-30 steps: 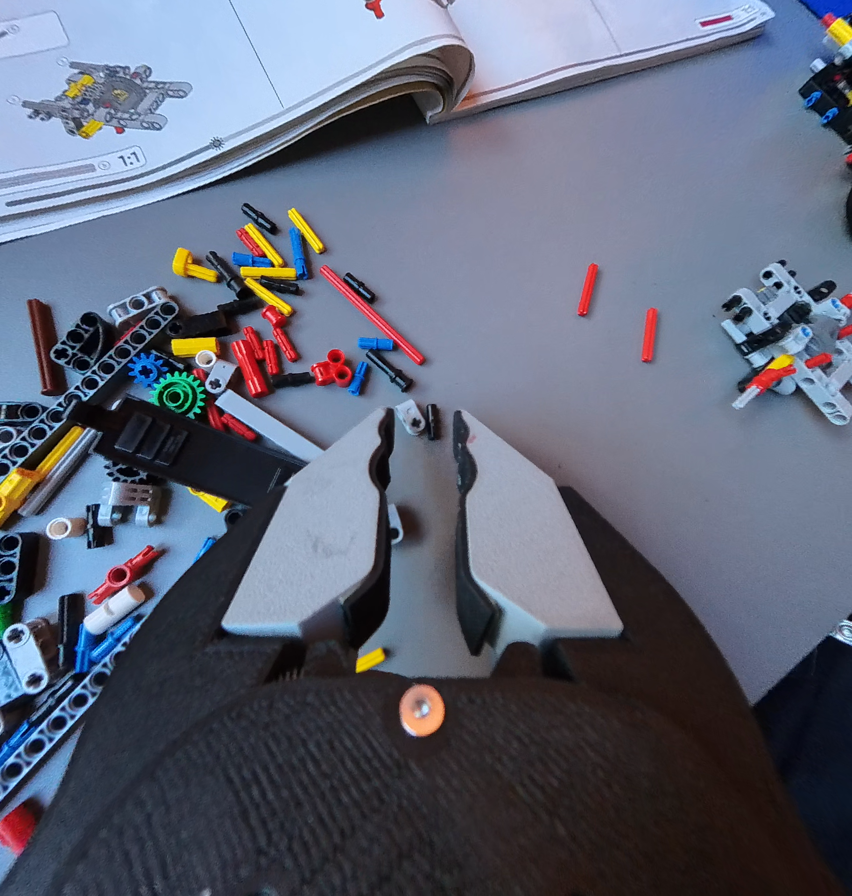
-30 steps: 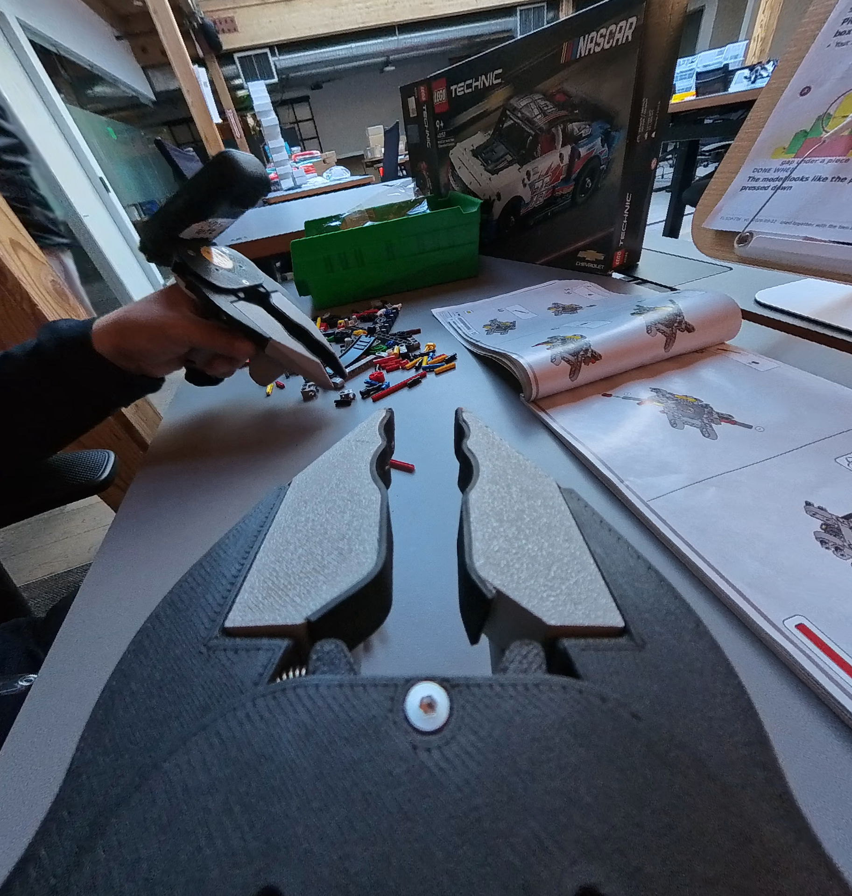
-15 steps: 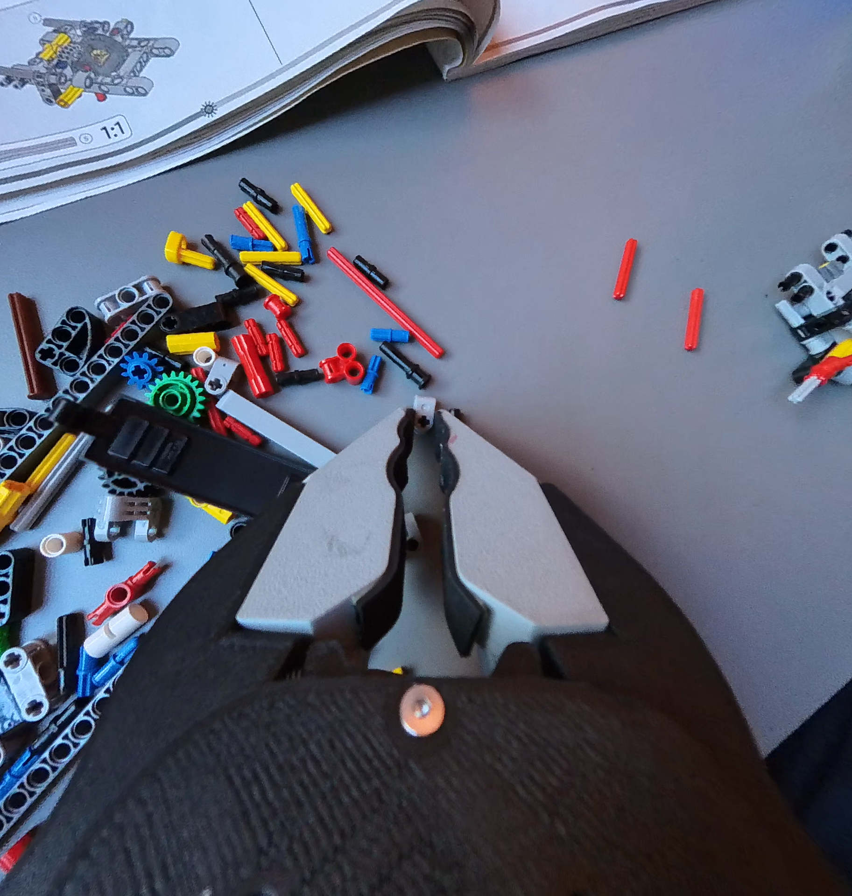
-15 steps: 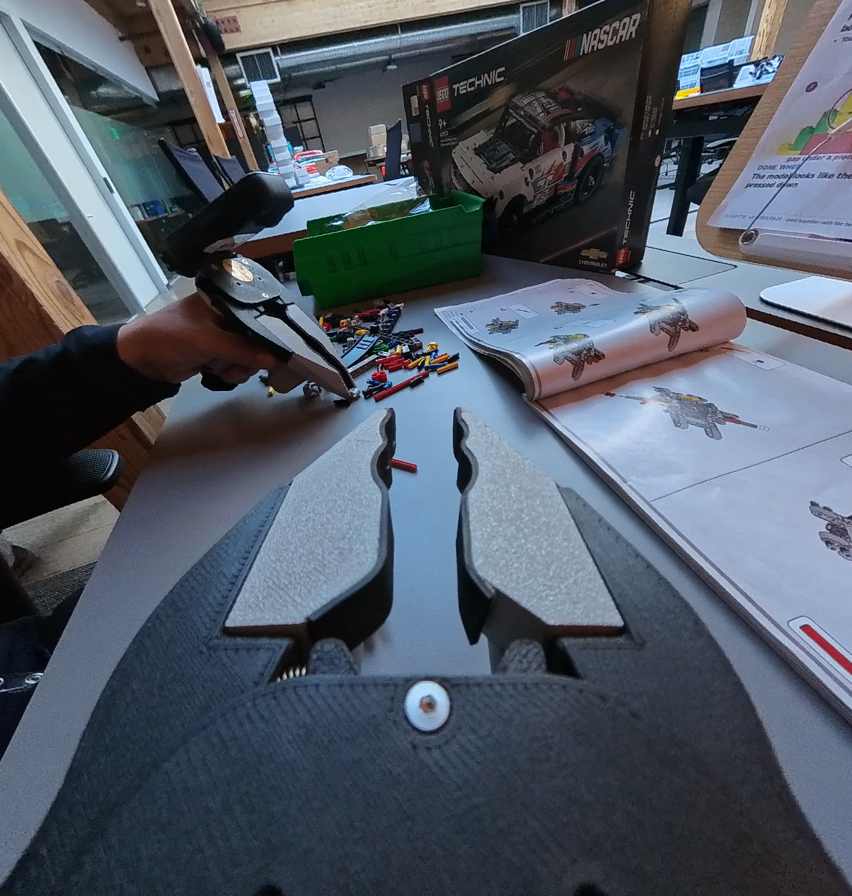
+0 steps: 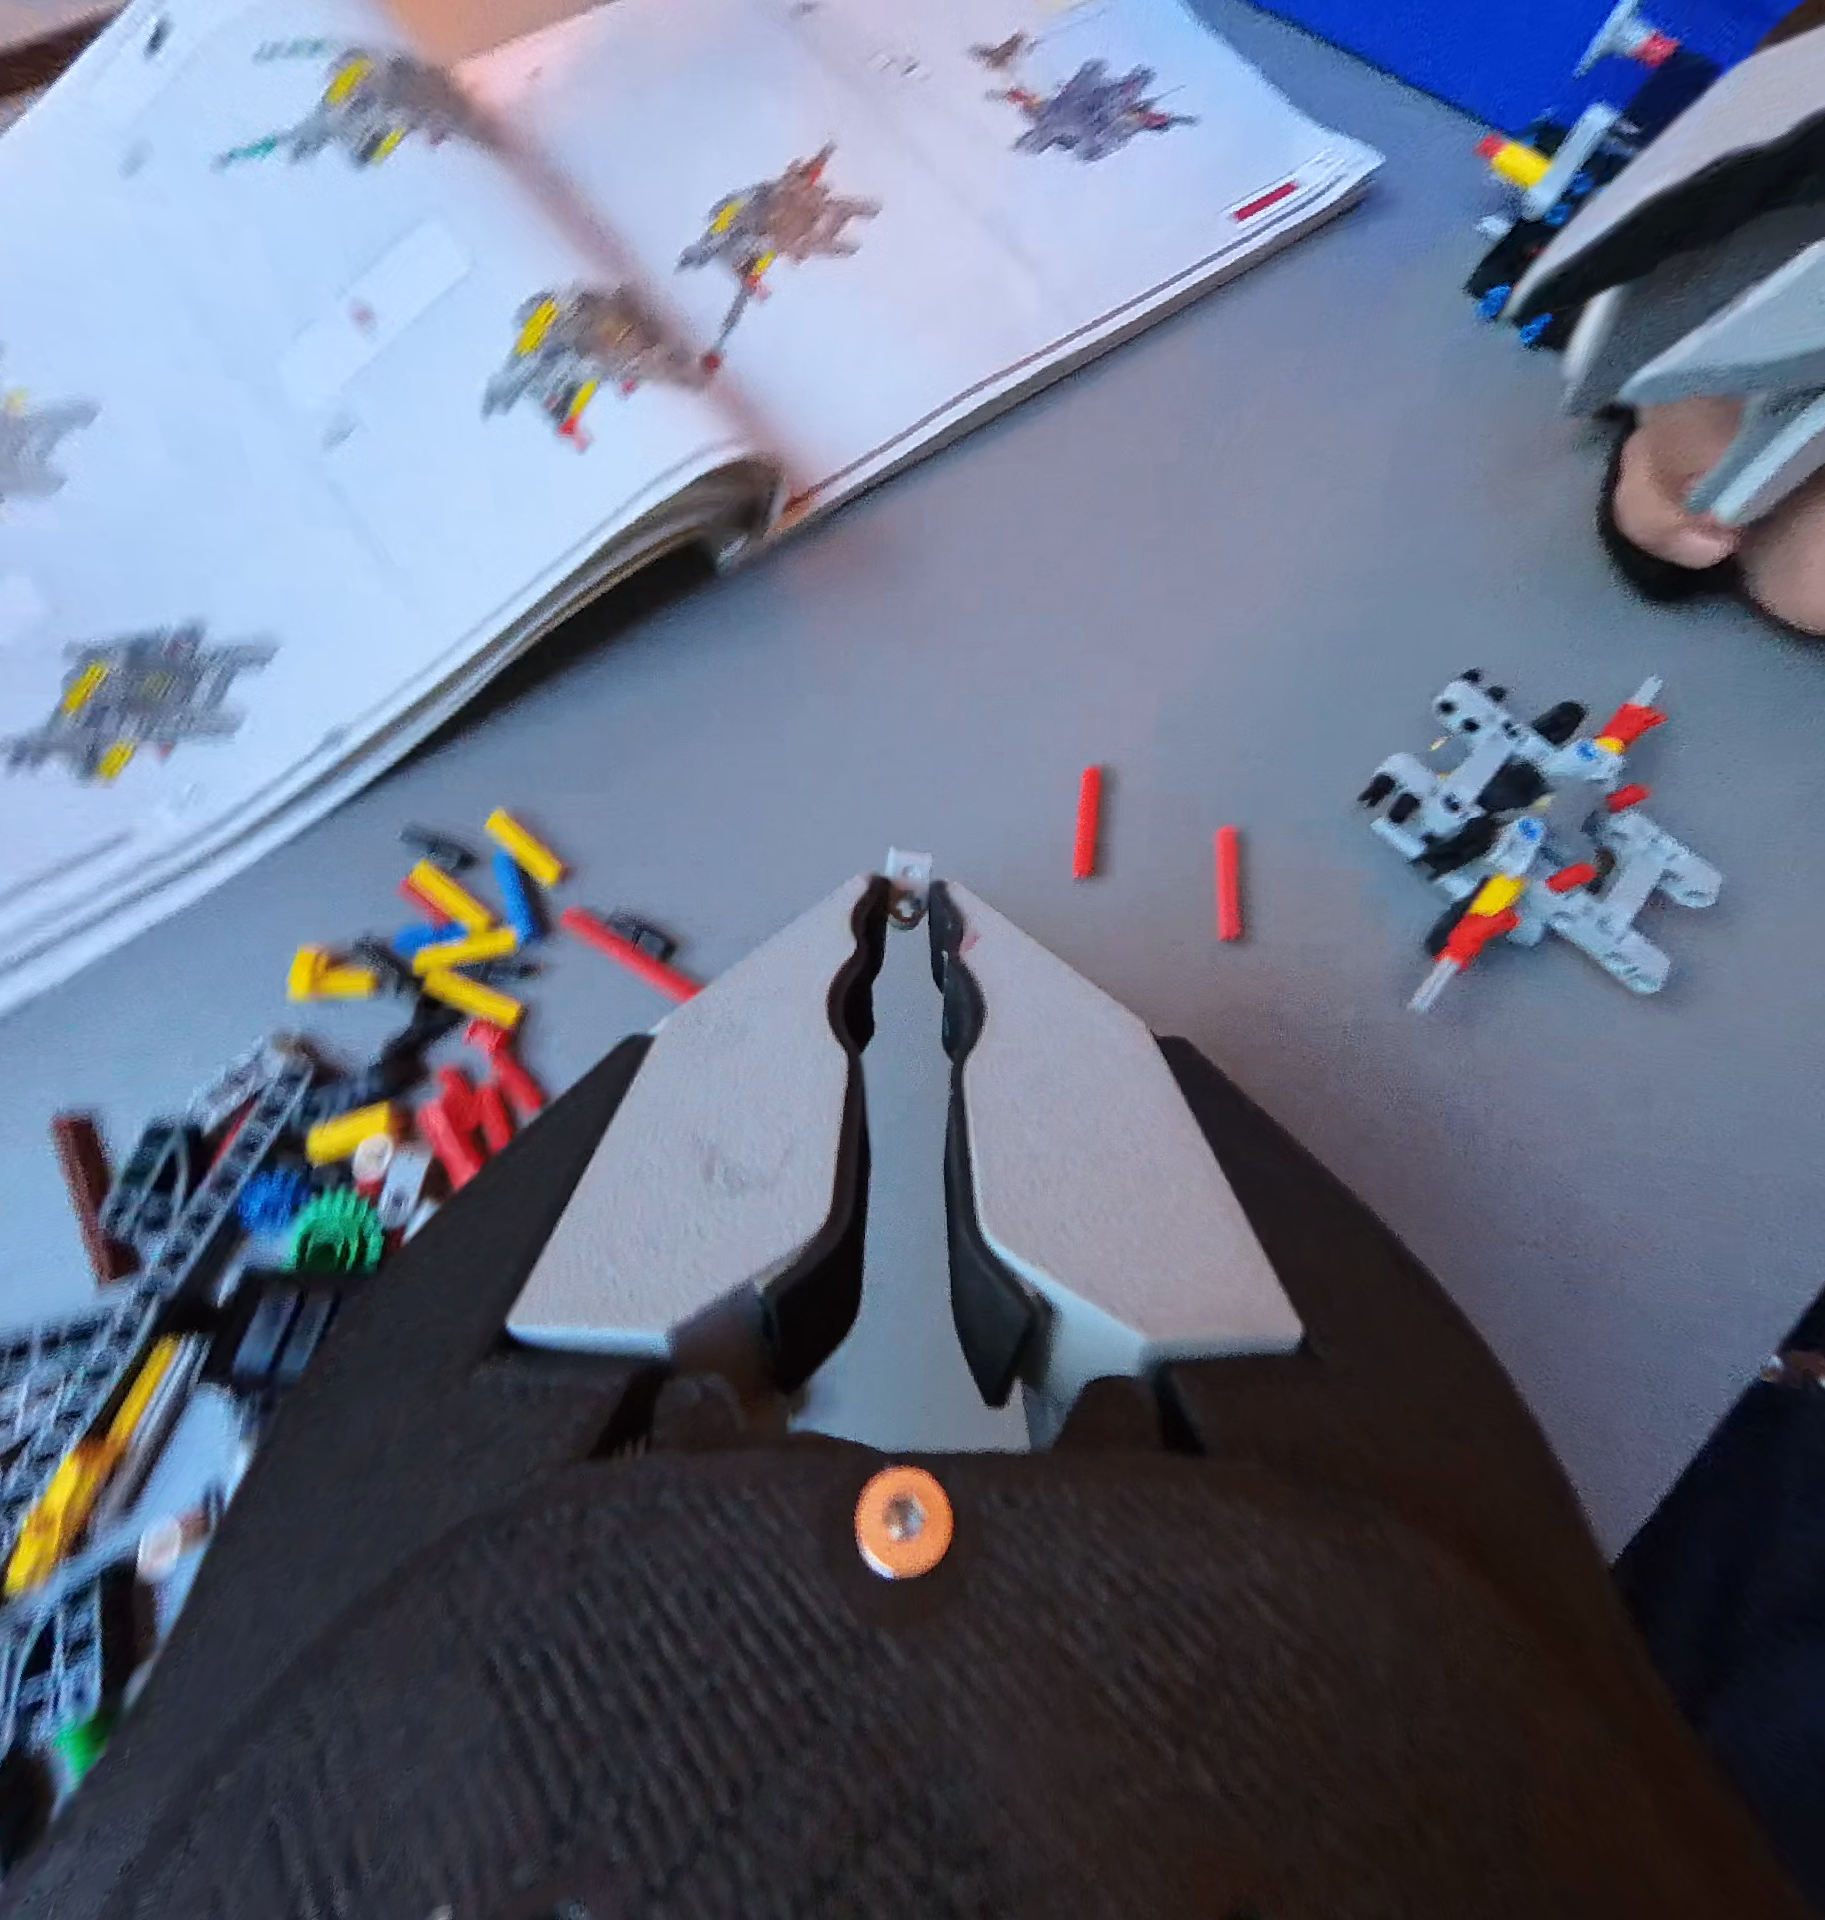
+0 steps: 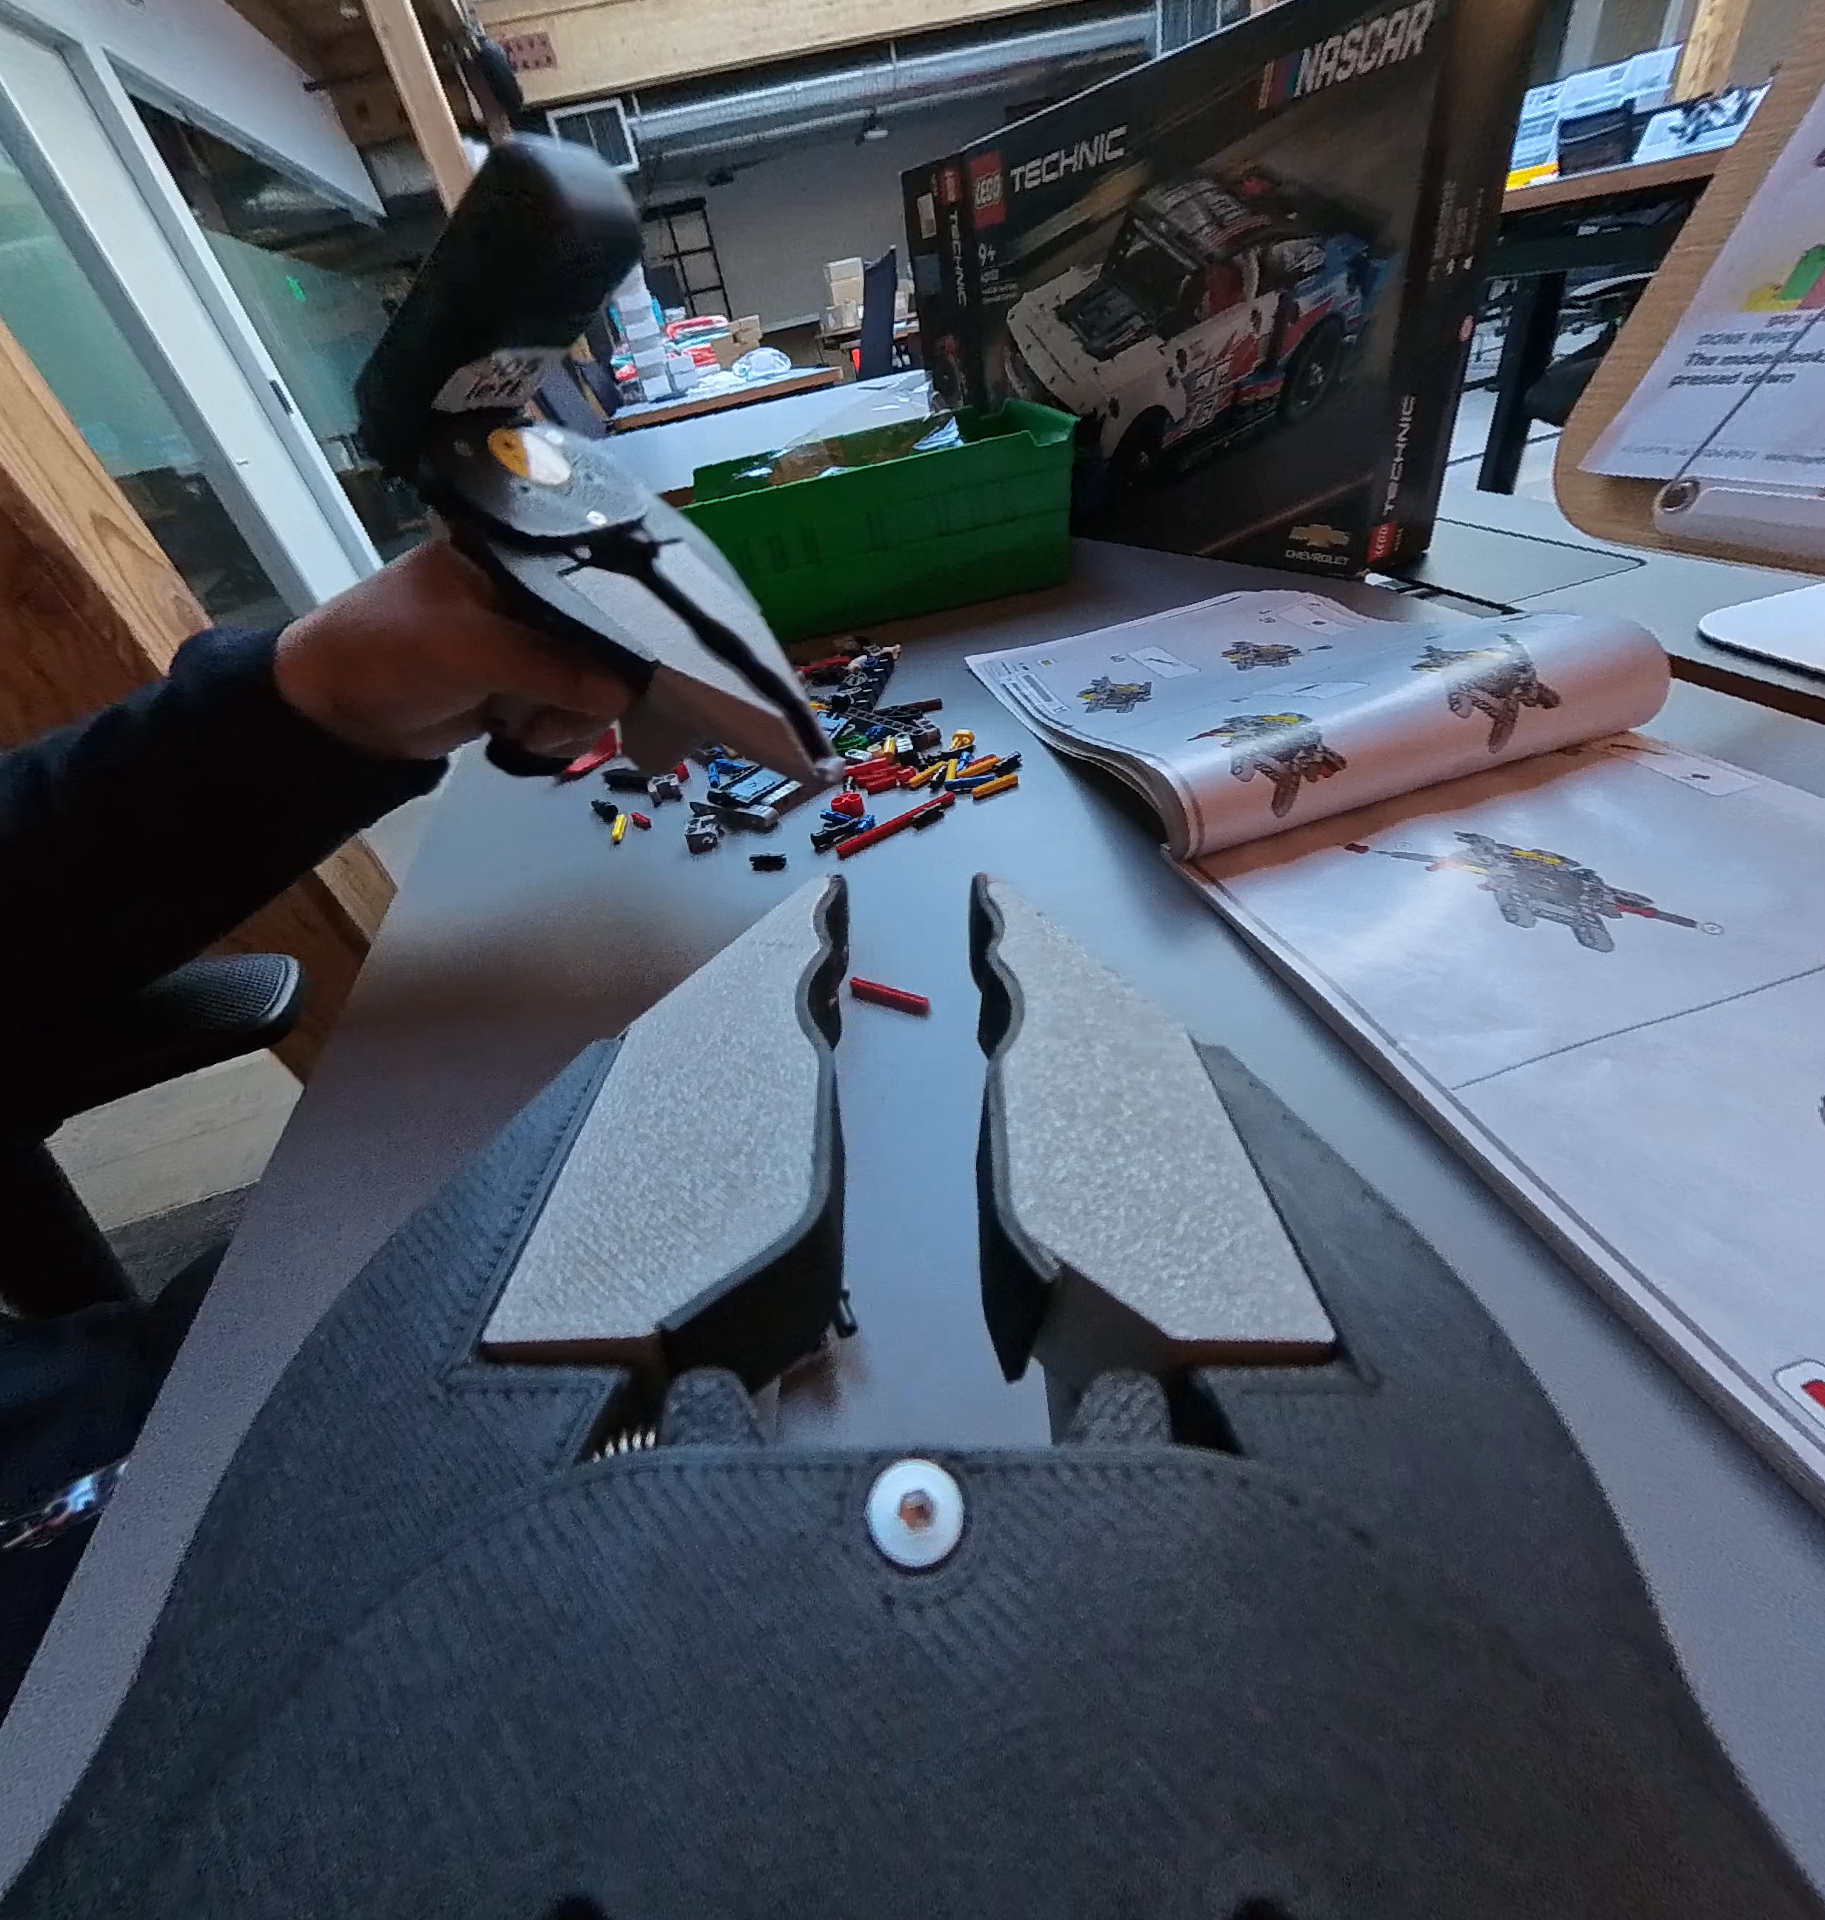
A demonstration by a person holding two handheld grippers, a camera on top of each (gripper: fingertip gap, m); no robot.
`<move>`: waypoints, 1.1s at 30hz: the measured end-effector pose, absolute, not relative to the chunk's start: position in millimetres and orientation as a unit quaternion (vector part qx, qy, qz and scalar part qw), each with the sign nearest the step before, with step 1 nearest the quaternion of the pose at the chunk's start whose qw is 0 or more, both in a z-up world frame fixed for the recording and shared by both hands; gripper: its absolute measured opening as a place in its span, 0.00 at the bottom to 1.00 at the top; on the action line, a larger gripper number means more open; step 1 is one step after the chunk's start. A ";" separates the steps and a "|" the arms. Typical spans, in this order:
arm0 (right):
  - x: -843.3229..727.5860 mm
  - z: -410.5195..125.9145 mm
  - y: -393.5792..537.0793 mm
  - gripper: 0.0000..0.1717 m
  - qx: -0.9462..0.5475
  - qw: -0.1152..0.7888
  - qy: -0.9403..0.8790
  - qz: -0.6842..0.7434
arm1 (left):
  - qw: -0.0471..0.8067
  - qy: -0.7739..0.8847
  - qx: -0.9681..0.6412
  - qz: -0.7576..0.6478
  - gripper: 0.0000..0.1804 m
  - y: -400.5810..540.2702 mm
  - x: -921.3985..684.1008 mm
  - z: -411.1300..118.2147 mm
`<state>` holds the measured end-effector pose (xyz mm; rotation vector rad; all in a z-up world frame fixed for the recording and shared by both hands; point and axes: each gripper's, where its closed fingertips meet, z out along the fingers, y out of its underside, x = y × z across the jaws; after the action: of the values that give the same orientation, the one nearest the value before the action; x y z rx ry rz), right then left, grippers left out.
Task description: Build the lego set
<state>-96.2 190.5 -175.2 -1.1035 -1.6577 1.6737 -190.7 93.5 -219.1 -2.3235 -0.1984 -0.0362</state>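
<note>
A big open workshop with timber posts and glass walls stretches behind a grey bench (image 6: 1084, 831). An open instruction booklet (image 6: 1490, 935) lies along the bench's right edge as seen from the right gripper, and a green bin (image 6: 887, 520) and a dark box with a race car on it (image 6: 1199, 312) stand at the far edge.

The loose parts (image 5: 388, 1018) are mostly in a heap near the far-left part of the bench. A small grey and black assembly (image 5: 1542, 842) sits apart from them, already clipped together from several pieces. Two short red rods (image 5: 1088, 823) lie between it and the heap.

The left gripper (image 5: 909, 896) is lifted off the bench, its tips drawn almost together and clamped on a small light-grey connector piece (image 5: 908, 871) that pokes out past them.

The right gripper (image 6: 908, 914) hangs low over the near edge, jaws apart and holding nothing. One red rod lies on the bench beyond its fingers (image 6: 731, 1039), untouched.
</note>
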 end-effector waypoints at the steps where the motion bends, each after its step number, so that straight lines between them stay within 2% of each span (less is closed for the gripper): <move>1: -96.2 -175.4 188.8 0.11 -0.407 0.264 -0.616 0.621 | 0.393 -0.061 -0.917 -0.017 0.03 105.3 -185.5 -217.3; 6: -95.1 -173.2 185.9 0.11 -0.400 0.262 -0.618 0.624 | 0.375 0.001 -0.927 -0.032 0.03 157.7 -169.0 -225.0; 12: -92.2 -165.3 191.5 0.11 -0.399 0.269 -0.608 0.631 | 0.303 0.018 -0.951 -0.060 0.03 170.6 -164.0 -273.1; 15: -91.7 -164.5 192.6 0.11 -0.399 0.267 -0.606 0.634 | 0.311 0.019 -0.947 -0.071 0.03 170.8 -162.5 -272.9; 17: -92.4 -166.3 191.9 0.11 -0.402 0.260 -0.606 0.635 | 0.314 0.016 -0.947 -0.069 0.07 169.6 -163.6 -271.3; 25: -92.9 -168.1 193.1 0.10 -0.406 0.264 -0.608 0.629 | 0.336 -0.010 -0.941 -0.037 0.09 134.4 -176.4 -241.2; 33: -93.8 -169.7 195.2 0.09 -0.409 0.269 -0.608 0.625 | 0.360 -0.178 -0.907 0.130 0.07 -11.2 -280.7 -172.7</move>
<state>-93.8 195.2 -169.7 -1.1019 -1.6404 1.6843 -280.7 -11.2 -172.7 -2.3378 -0.4584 0.3364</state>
